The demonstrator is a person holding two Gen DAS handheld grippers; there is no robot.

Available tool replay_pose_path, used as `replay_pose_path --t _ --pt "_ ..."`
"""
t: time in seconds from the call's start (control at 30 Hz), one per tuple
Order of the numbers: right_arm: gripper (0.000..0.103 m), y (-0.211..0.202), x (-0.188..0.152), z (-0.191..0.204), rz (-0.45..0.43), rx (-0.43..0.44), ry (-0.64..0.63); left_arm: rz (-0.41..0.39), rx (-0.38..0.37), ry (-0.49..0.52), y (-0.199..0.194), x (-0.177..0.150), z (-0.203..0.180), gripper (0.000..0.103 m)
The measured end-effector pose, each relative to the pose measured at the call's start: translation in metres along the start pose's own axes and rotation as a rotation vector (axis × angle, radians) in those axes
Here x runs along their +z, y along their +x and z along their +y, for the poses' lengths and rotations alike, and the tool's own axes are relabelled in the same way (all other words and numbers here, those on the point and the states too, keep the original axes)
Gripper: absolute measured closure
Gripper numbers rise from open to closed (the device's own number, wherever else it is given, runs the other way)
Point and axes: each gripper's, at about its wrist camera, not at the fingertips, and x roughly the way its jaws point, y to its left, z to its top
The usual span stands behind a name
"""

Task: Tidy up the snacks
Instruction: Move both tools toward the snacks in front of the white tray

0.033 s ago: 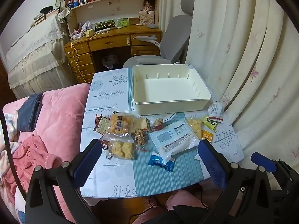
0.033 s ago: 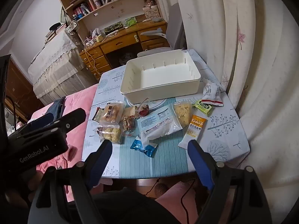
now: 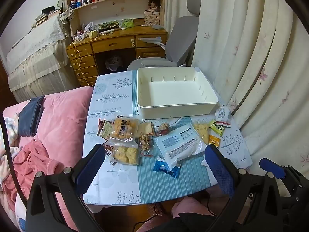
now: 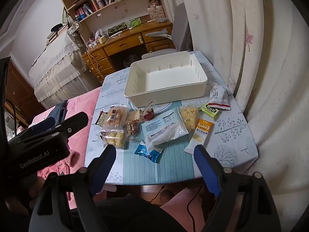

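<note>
An empty cream bin (image 3: 174, 92) (image 4: 166, 81) stands at the far side of the small table (image 3: 115, 181). In front of it lie several snack packs: a large white pouch (image 3: 178, 143) (image 4: 164, 129), a small blue packet (image 3: 166, 168) (image 4: 147, 151), yellow pastry bags (image 3: 124, 128) (image 4: 115, 116), an orange oats bar (image 4: 200, 135), a green packet (image 4: 209, 111). My left gripper (image 3: 154, 166) is open and empty above the table's near edge. My right gripper (image 4: 154, 164) is open and empty, also above the near edge.
A pink quilt (image 3: 58, 119) lies left of the table. Curtains (image 3: 251, 58) hang close on the right. A grey chair (image 3: 173, 46) and a wooden desk (image 3: 115, 44) stand behind the table. The left gripper's body (image 4: 38, 145) shows in the right wrist view.
</note>
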Motion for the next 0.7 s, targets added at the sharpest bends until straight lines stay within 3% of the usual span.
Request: replay_pose_path --t 0.7 --pt "0.02 -0.005 -0.007 0.0 -0.019 -0.011 0.038 0.003 -0.018 0.015 0.005 0.002 -0.014 0.001"
